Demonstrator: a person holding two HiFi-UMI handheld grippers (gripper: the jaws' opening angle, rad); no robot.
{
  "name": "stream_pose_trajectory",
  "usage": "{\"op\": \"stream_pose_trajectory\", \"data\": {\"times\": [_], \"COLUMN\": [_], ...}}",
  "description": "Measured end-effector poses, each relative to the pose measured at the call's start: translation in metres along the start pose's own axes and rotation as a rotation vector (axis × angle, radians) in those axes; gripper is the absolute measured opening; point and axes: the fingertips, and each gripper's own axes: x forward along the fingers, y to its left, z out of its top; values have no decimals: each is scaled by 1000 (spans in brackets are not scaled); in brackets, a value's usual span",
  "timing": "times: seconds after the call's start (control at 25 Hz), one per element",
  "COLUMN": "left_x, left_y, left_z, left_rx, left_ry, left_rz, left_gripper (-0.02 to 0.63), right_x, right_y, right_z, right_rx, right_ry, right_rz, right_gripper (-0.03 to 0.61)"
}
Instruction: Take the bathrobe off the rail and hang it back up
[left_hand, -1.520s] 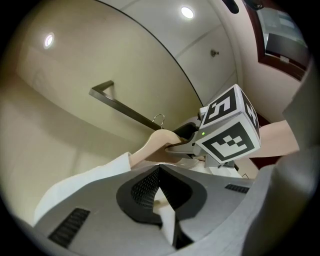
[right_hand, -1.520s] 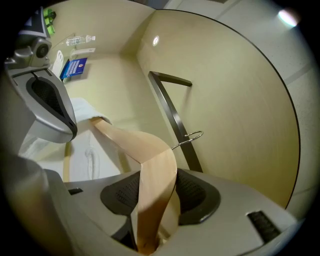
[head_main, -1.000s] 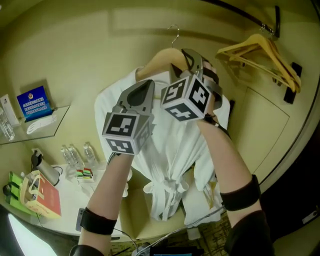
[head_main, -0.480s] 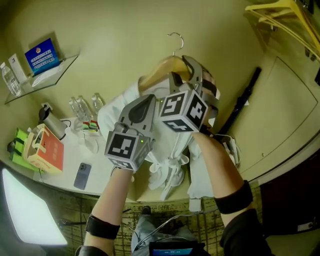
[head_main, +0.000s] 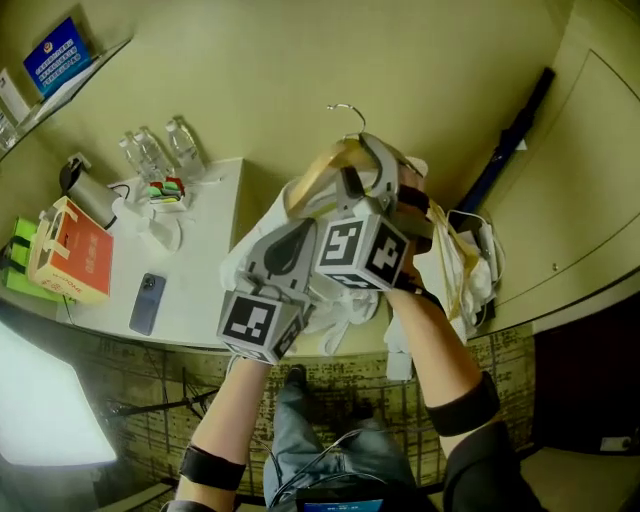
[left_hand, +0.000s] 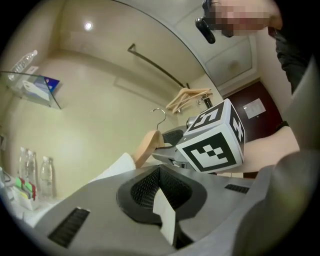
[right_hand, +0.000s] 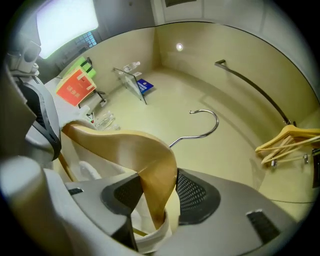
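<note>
While the right gripper (right_hand: 157, 194) is clamping the wooden hanger (right_hand: 120, 142) by its shoulder, the left gripper (left_hand: 160, 179) is pinching a fold of the white bathrobe (left_hand: 164, 217), which is draping below both, clear of the rail (right_hand: 252, 88).

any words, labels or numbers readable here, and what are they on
No text reads legibly.
Blue card with a round emblem: print too small.
Red cardboard box: print blurred.
Clear plastic water bottles: labels too small.
White rectangular sign: blurred.
Black-and-white marker cubes: patterns only, no words.
</note>
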Motion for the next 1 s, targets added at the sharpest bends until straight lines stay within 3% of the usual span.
{"op": "stream_pose_trajectory", "data": {"times": [0.2, 0.36, 0.68, 1.0], "left_x": [-7, -13, -22, -41], "left_y": [-24, -27, -30, -2], "left_z": [-80, -166, -312, -394], "left_rx": [-66, -52, -125, -135], "left_ry": [67, 129, 236, 302], "left_rz": [-14, -14, 1, 82], "left_gripper": [0, 0, 0, 0], "right_x": [-5, -7, -15, 19], "right_y": [64, 129, 251, 345], "right_z": [-75, -146, -280, -346], "right_rx": [3, 15, 9, -79], "right_ry": [56, 117, 252, 283], "right_rz": [48, 122, 245, 349], "right_gripper": [215, 215, 215, 215]}}
